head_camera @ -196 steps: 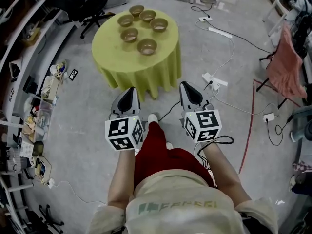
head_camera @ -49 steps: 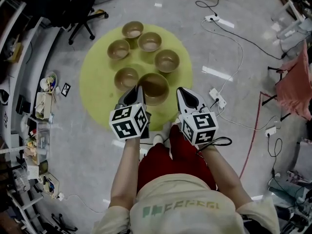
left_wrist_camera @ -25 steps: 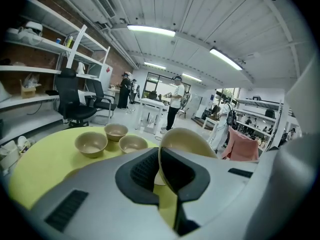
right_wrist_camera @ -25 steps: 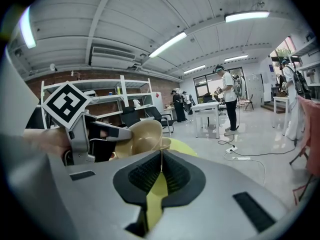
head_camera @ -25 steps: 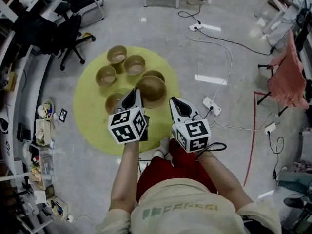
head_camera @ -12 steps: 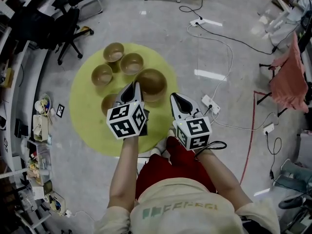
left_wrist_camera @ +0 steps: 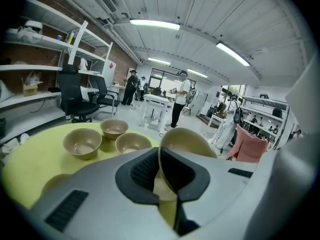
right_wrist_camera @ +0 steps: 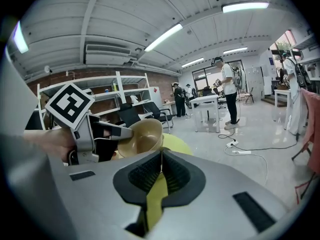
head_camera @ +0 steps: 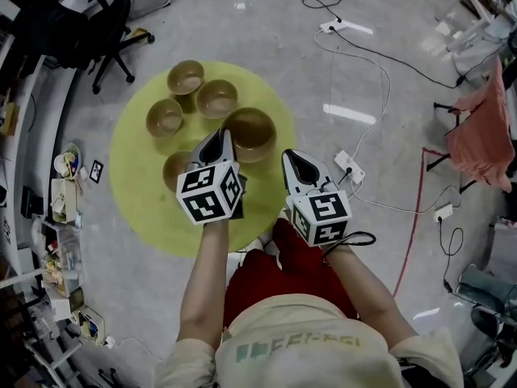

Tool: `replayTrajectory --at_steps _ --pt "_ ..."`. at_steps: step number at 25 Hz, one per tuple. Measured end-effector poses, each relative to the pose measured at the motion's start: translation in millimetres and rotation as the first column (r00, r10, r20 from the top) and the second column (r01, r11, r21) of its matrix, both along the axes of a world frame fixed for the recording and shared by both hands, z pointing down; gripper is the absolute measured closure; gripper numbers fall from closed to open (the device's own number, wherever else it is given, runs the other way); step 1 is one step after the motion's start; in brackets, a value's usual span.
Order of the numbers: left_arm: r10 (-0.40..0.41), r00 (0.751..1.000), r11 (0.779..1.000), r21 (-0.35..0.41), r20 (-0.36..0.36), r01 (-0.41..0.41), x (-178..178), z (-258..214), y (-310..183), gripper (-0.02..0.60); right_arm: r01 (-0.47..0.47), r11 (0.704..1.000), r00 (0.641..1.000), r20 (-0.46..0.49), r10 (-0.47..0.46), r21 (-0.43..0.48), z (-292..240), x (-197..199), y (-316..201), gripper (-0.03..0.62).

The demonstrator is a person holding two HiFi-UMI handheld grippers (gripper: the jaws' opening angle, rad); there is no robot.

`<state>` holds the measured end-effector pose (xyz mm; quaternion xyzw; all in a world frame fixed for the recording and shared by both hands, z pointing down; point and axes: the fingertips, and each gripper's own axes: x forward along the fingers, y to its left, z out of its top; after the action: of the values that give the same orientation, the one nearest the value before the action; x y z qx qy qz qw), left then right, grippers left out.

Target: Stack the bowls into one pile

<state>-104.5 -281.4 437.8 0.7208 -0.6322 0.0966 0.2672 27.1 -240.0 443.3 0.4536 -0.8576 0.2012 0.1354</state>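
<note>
1. Left gripper view shows our left gripper (left_wrist_camera: 161, 160) clamped on the rim of 1 tan bowl (left_wrist_camera: 187, 141), tilted above the yellow table (left_wrist_camera: 30, 159), we judge for carrying onto another
2. Our right gripper (right_wrist_camera: 161, 159) is closed on nothing, just right of it, likely kept free
3. 3 matching bowls (left_wrist_camera: 82, 143) sit far left, plain, glossy, round

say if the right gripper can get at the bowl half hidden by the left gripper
Probably not directly: the left gripper, clamped on a lifted bowl, sits between the right gripper and that near bowl.
</note>
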Motion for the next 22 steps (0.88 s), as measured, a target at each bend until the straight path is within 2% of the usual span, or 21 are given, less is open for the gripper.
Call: replayTrajectory --at_steps 22 --pt "-0.039 0.999 0.996 -0.08 -0.009 0.038 -3.2 38.5 -21.3 0.548 0.045 0.998 0.999 -0.009 -0.045 -0.054 27.9 -4.5 -26.5 0.557"
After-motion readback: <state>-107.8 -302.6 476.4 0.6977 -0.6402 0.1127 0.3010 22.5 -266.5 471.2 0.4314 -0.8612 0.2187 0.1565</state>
